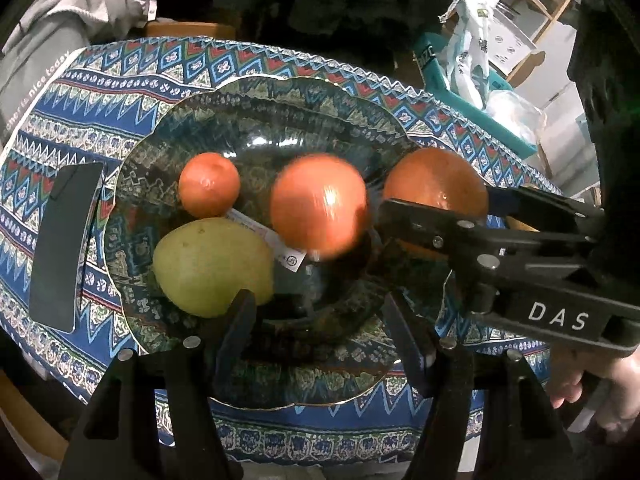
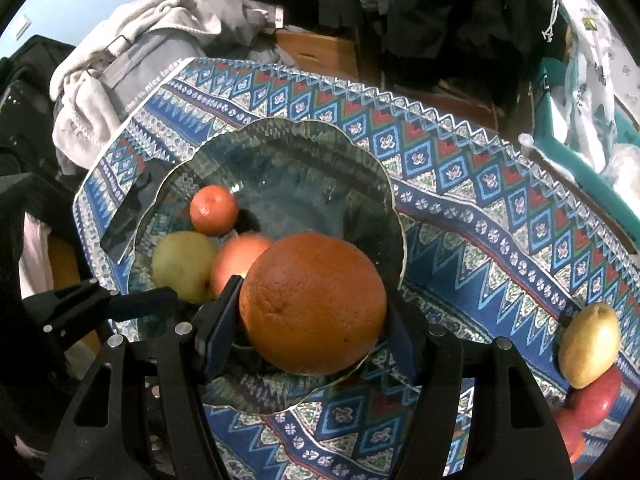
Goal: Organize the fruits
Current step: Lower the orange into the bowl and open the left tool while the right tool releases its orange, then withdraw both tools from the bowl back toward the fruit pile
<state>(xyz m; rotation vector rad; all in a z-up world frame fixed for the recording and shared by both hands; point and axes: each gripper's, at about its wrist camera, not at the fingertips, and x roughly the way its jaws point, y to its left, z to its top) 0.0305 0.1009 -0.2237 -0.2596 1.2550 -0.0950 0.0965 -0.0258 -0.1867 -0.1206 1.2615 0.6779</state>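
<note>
Gripping a big dimpled orange (image 2: 314,306), right gripper (image 2: 310,344); left gripper (image 1: 320,320) empty, apart.

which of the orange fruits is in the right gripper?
The big orange, largest and nearest the plate rim, between the right gripper fingers. The small one and the blurred middle one lie free.

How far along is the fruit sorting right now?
Done: a small orange, a green pear and a blurred orange fruit lie in the glass bowl. In hand: the right claw grips a big orange over the bowl's near rim. The left claw is empty. Left: a yellow pear and a red apple on the cloth.
</note>
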